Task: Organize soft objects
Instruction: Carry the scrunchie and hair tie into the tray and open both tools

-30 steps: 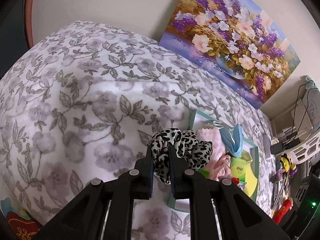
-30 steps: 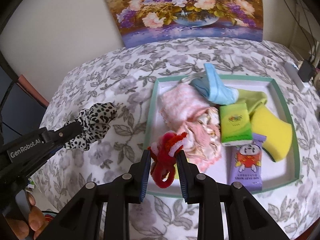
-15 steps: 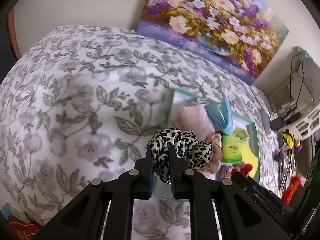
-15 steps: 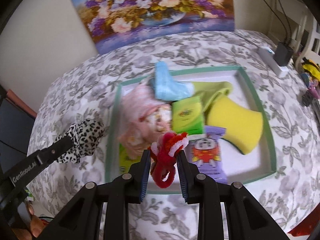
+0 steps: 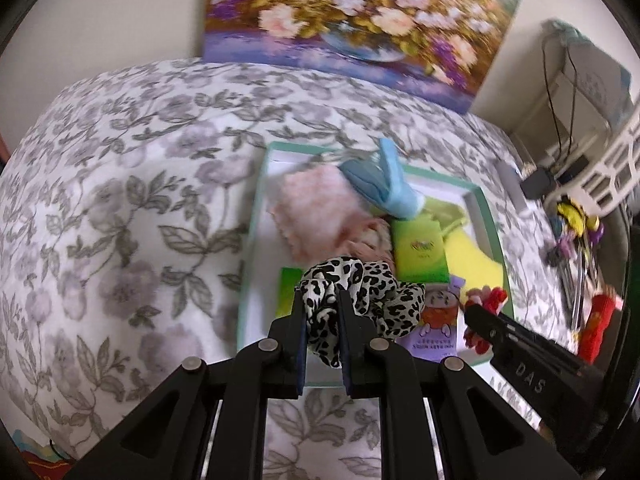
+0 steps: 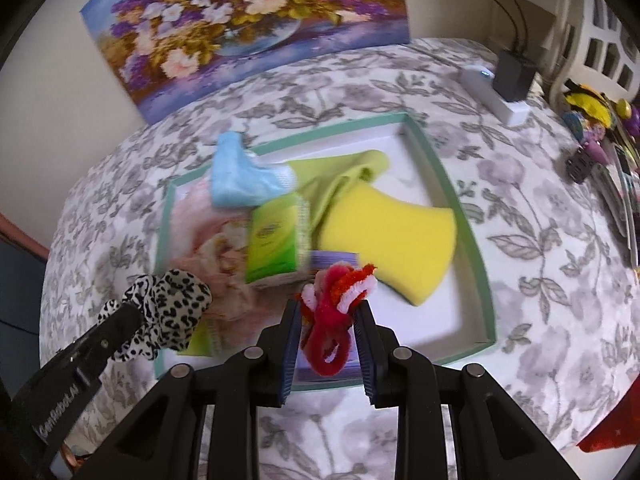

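Note:
My left gripper (image 5: 322,300) is shut on a leopard-print scrunchie (image 5: 360,292) and holds it over the near left part of a green-rimmed white tray (image 5: 250,248). My right gripper (image 6: 327,308) is shut on a red and pink pipe-cleaner loop (image 6: 334,300) above the tray's (image 6: 476,256) near edge. The tray holds a pink fluffy cloth (image 5: 316,212), a blue sock (image 6: 240,176), a green tissue pack (image 6: 276,240), a yellow sponge (image 6: 392,240) and a purple packet (image 5: 432,332). The scrunchie also shows in the right wrist view (image 6: 168,308), and the red loop shows in the left wrist view (image 5: 486,304).
The tray lies on a floral grey-and-white blanket (image 5: 120,200). A flower painting (image 6: 248,24) leans on the wall behind. A white power strip with a black plug (image 6: 500,92) and cluttered toys (image 5: 576,232) lie at the right.
Both grippers have moved toward and over the tray, each still holding its object. The left one has swung right so the tray now sits directly ahead.

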Action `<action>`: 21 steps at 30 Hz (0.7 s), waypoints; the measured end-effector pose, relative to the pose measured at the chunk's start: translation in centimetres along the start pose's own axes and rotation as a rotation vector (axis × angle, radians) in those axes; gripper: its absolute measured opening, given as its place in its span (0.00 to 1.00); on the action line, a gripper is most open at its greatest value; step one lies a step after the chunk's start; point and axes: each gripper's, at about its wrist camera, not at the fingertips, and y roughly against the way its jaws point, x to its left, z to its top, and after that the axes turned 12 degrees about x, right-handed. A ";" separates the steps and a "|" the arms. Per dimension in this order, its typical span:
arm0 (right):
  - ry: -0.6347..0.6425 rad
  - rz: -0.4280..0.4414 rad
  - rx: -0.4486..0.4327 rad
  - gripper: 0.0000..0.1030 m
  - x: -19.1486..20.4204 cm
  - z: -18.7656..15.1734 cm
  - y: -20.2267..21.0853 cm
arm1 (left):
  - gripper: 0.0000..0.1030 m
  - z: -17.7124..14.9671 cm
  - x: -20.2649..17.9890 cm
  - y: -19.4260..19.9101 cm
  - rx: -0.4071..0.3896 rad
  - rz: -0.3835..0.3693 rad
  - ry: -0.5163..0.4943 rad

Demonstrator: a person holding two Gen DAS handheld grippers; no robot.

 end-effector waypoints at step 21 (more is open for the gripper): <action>-0.043 -0.052 0.078 0.30 -2.8 0.5 -2.7 | 0.16 -0.2 -4.2 -4.6 0.102 0.110 -0.138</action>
